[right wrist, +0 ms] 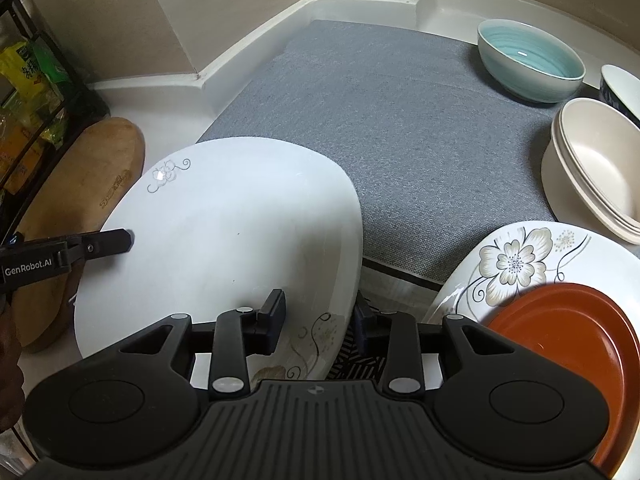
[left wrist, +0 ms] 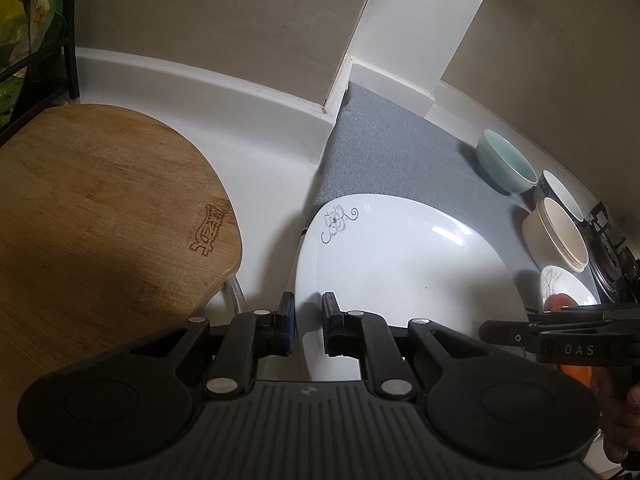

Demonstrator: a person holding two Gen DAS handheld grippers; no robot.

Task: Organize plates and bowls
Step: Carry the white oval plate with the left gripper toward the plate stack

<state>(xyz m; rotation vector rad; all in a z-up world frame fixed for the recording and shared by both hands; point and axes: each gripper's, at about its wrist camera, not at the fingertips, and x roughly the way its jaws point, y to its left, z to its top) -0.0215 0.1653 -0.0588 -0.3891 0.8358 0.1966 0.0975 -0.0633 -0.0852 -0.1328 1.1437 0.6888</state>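
A large white plate [left wrist: 400, 260] with a small grey flower near its rim lies partly on the grey mat [right wrist: 400, 120]. My left gripper [left wrist: 308, 314] is shut on the plate's left rim, which runs up between its blue pads. In the right wrist view the same plate [right wrist: 224, 220] fills the centre. My right gripper [right wrist: 320, 314] straddles its right rim, with one finger over the inside and the other at the outer edge. The jaws stand partly apart, and I cannot see whether the pads press.
A teal bowl [right wrist: 530, 60], a dark blue bowl [right wrist: 620, 84] and stacked cream bowls [right wrist: 596, 172] line the mat's right side. A red-brown plate [right wrist: 568, 344] rests on a flowered plate [right wrist: 516, 264]. A wooden cutting board [left wrist: 100, 200] and a black rack [left wrist: 68, 40] stand left.
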